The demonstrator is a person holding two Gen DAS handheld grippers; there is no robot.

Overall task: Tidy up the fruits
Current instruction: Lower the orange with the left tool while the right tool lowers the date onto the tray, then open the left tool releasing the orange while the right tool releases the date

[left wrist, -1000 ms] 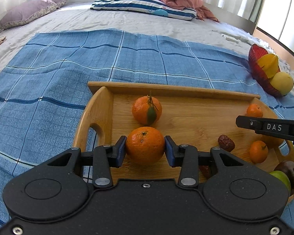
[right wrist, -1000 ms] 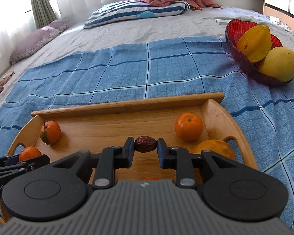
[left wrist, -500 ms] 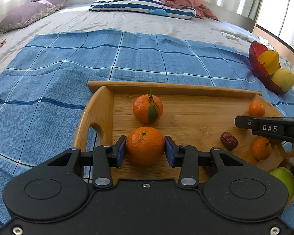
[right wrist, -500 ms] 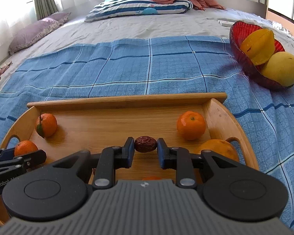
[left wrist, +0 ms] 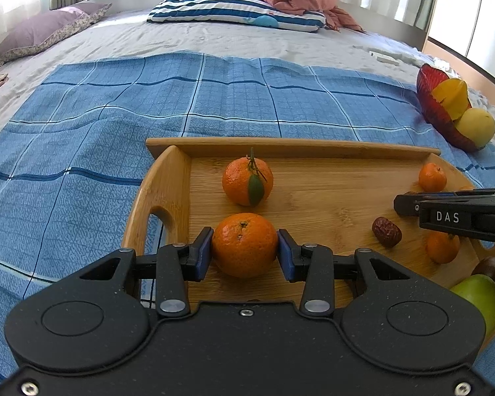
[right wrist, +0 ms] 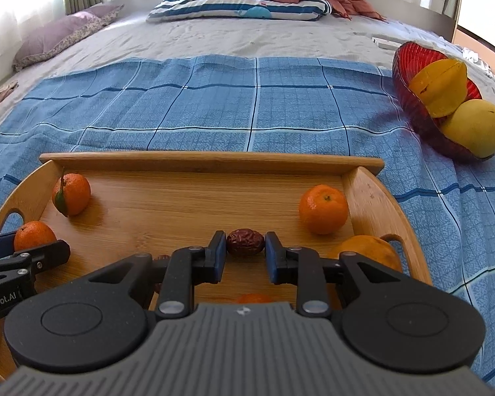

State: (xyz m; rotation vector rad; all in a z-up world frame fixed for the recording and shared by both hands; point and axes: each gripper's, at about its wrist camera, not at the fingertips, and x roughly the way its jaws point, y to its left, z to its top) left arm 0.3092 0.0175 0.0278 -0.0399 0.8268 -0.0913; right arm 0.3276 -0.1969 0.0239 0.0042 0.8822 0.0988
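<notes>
My left gripper (left wrist: pixel 244 250) is shut on a mandarin (left wrist: pixel 245 245) above the near left part of the wooden tray (left wrist: pixel 161 191). My right gripper (right wrist: pixel 245 253) is shut on a brown date (right wrist: pixel 245 242) above the tray's near middle (right wrist: pixel 211 157). A leafy mandarin (left wrist: pixel 247 181) lies just beyond the held one and shows in the right wrist view (right wrist: pixel 71 193). Another date (left wrist: pixel 386 231) and two small mandarins (left wrist: pixel 432 177) (left wrist: pixel 443 247) lie on the tray's right side. The right gripper shows from the side in the left wrist view (left wrist: pixel 399 202).
A red bowl (right wrist: pixel 412 99) with a starfruit (right wrist: pixel 440 87) and a yellow mango (right wrist: pixel 473 128) stands on the blue checked cloth (right wrist: pixel 247 112) at the right. A green fruit (left wrist: pixel 478 300) lies at the tray's near right corner. Pillows (left wrist: pixel 237 10) lie at the far end of the bed.
Both grippers have lifted slightly and pulled back a little with their fruit still held. The tray looks a bit farther below in both views.
</notes>
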